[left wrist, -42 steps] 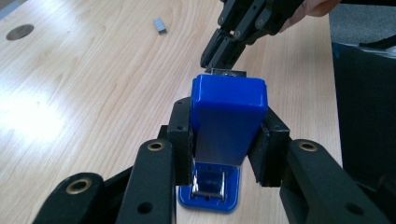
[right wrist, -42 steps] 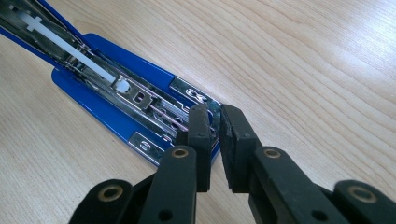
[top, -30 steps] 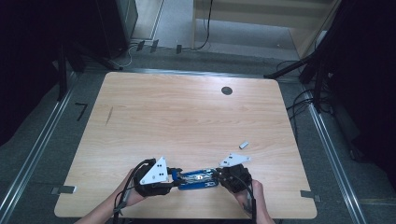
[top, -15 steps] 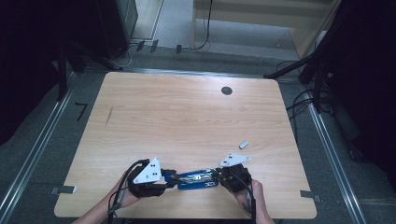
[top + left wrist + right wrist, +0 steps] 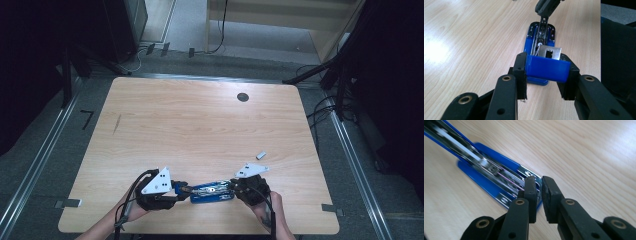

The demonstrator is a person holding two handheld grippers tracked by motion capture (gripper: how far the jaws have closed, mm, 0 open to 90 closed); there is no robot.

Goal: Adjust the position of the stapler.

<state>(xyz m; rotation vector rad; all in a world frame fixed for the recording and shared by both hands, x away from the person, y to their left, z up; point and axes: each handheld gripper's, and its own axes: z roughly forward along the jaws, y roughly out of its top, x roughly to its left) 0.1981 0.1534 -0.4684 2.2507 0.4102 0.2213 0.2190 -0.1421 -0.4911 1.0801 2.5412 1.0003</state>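
Note:
A blue stapler (image 5: 212,191) lies near the table's front edge, its lid swung open so the metal staple rail (image 5: 541,37) shows. My left gripper (image 5: 184,189) comes in from the left and is shut on the stapler's raised blue lid (image 5: 548,68), one pad on each side of it. My right gripper (image 5: 234,188) comes in from the right. Its jaws stand almost together at the front end of the rail (image 5: 486,165), over the blue base (image 5: 499,160). In the right gripper view my right gripper (image 5: 539,182) leaves only a thin slit, and I cannot tell whether anything is pinched in it.
A small pale grey piece (image 5: 260,155) lies on the wood just behind the right gripper. A dark round hole (image 5: 243,97) sits in the table's far right part. The table's front edge (image 5: 200,233) runs close below both hands.
My left gripper has edged slightly to the left with the blue lid in it. The right gripper and the stapler's base have stayed put.

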